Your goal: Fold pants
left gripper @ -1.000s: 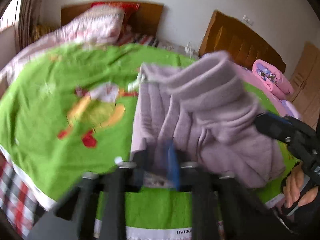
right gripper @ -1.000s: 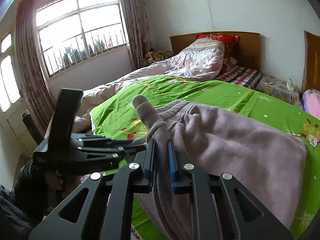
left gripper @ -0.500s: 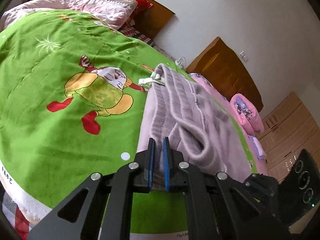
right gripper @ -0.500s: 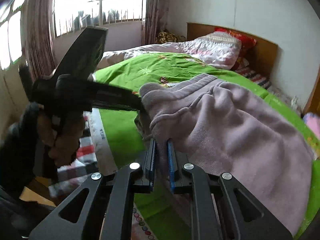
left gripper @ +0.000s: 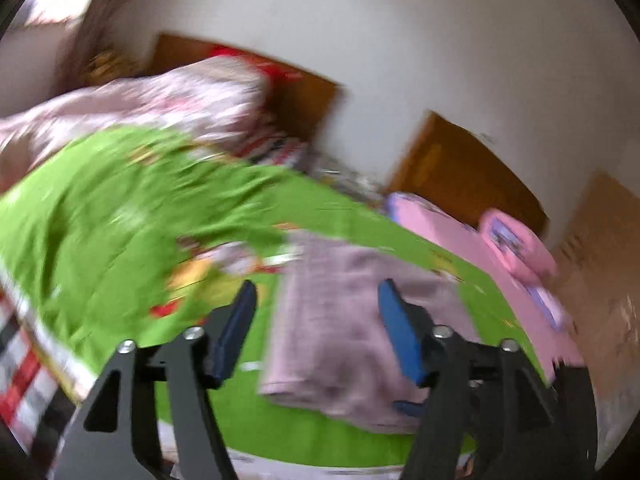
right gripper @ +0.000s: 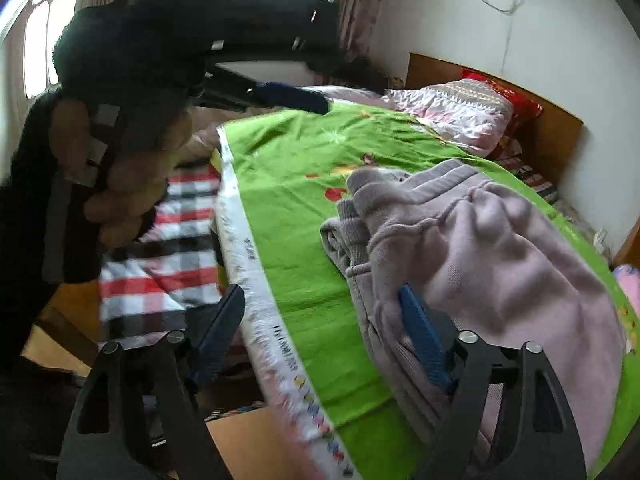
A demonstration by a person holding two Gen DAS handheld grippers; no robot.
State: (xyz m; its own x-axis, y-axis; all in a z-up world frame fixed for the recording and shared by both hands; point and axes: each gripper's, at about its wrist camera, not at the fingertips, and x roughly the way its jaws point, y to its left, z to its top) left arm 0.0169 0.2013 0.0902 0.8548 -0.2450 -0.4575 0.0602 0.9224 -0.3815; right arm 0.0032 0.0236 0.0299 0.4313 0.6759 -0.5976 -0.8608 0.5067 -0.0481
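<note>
Taking the green quilt (right gripper: 288,208) as our landmark and reading from its left edge: our left hand (right gripper: 120,184) sits off that edge, above the checked sheet (right gripper: 160,264), holding the left gripper (left gripper: 316,320). Its jaws are opening with nothing pinched between them; in its blurred view the cloth lies beyond the blue pads. Further right, the lilac pants (right gripper: 480,256) rest folded in a thick bundle on the quilt's near right part, cuffs and waistband stacked toward the near edge. The right gripper (right gripper: 320,320) is also opening, released from the fabric; its right pad lies just beside the bundle's near edge, its left pad out past the quilt's white border (right gripper: 256,304).

We judge this to be the let-go after a fold. To do it well, we should draw both grippers straight back without snagging a layer, then check the edges stay aligned.

The border carries small printed writing, too blurred for us to read.
</note>
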